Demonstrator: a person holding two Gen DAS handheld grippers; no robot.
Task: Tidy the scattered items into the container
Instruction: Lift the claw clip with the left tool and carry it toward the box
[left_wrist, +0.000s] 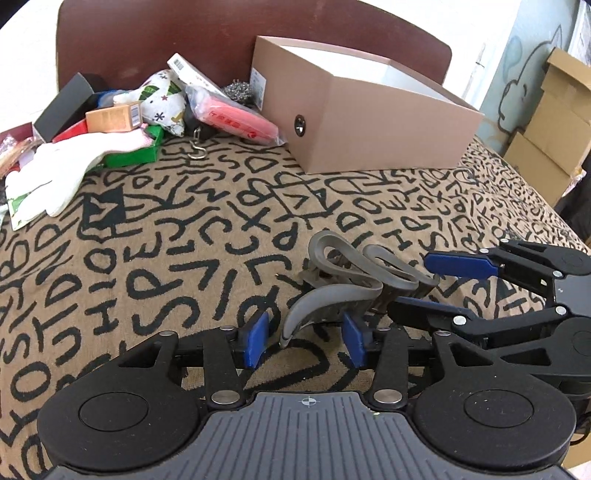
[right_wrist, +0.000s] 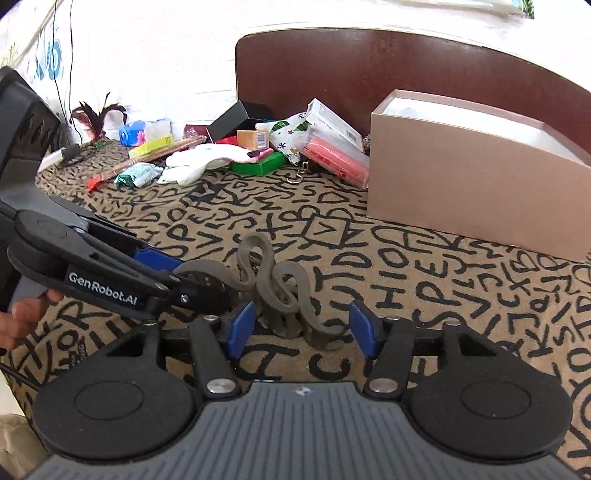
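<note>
Two grippers meet at a grey hair claw clip on the patterned cloth, near its front edge. The left gripper and right gripper both stand half open around it, pads not pressing. The cardboard box sits toward the far edge.

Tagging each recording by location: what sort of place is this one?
Probably a bedroom at home: a patterned bedspread runs up to a dark wooden headboard, household clutter is heaped beside an open cardboard box, and more cartons stand by a painted wall.
</note>
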